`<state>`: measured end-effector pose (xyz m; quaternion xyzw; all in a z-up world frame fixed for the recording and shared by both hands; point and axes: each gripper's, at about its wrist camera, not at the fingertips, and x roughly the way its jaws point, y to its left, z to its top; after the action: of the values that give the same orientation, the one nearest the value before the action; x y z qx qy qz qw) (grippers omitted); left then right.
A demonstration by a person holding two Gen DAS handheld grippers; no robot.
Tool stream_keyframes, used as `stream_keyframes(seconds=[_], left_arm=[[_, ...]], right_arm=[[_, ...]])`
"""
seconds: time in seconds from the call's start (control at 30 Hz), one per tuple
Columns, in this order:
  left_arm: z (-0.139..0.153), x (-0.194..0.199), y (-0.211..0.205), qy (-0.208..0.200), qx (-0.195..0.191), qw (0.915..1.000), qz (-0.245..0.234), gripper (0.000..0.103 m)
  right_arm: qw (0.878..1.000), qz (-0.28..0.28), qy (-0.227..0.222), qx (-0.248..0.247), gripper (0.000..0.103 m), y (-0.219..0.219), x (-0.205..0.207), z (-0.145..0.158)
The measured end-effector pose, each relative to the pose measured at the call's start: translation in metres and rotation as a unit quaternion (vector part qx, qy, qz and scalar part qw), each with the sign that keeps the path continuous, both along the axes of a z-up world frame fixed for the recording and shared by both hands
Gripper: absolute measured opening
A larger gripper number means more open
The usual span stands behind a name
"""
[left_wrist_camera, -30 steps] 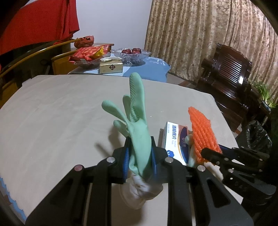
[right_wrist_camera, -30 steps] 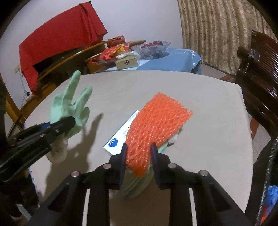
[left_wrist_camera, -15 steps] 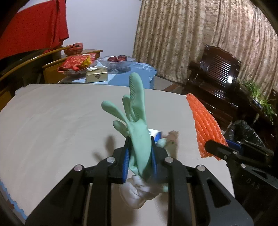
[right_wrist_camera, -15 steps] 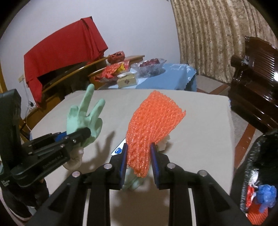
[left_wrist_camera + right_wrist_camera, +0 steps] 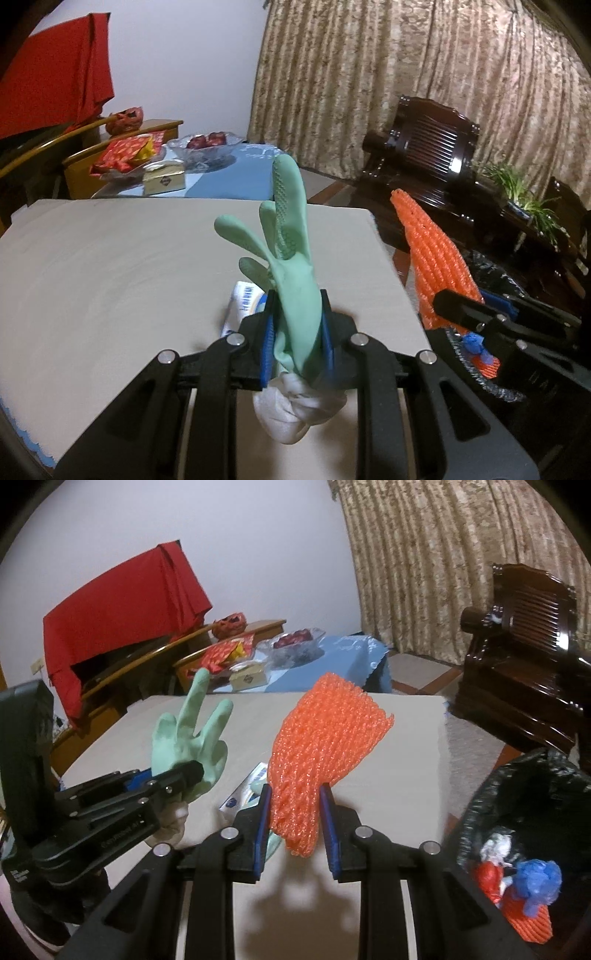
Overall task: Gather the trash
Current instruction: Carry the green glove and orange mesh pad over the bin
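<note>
Your left gripper (image 5: 297, 328) has its jaws pinching a mint-green rubber glove (image 5: 291, 258) at the wrist, so its fingers stand upright above the tabletop (image 5: 129, 258) and its white cuff (image 5: 295, 413) bunches below the jaws. Your right gripper (image 5: 295, 812) has its jaws clamped on the lower end of an orange foam fruit net (image 5: 317, 746), which fans out upward and sits near the tabletop's right edge. Lying flat on the tabletop behind the glove, toward the right edge, is a small white-and-blue box (image 5: 245, 301), partly hidden. Just off the right edge stands a bin lined with a black trash bag (image 5: 517, 790), with red, blue and orange scraps (image 5: 524, 890) inside. Beyond the far edge, a blue-covered side table (image 5: 236, 173) carries a glass fruit bowl (image 5: 207, 146) and red packets (image 5: 129, 153).
</note>
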<state>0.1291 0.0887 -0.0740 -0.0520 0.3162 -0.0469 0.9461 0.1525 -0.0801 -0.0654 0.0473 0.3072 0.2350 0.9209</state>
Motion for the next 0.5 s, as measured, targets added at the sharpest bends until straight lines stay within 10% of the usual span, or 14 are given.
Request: stream_keyframes(seconds=[0.5], left_arm=[[0.018, -0.004, -0.076, -0.019, 0.006, 0.9978, -0.064, 0.020]], right_arm=[[0.997, -0.072, -0.022, 0.005, 0.025, -0.081, -0.024, 0.012]])
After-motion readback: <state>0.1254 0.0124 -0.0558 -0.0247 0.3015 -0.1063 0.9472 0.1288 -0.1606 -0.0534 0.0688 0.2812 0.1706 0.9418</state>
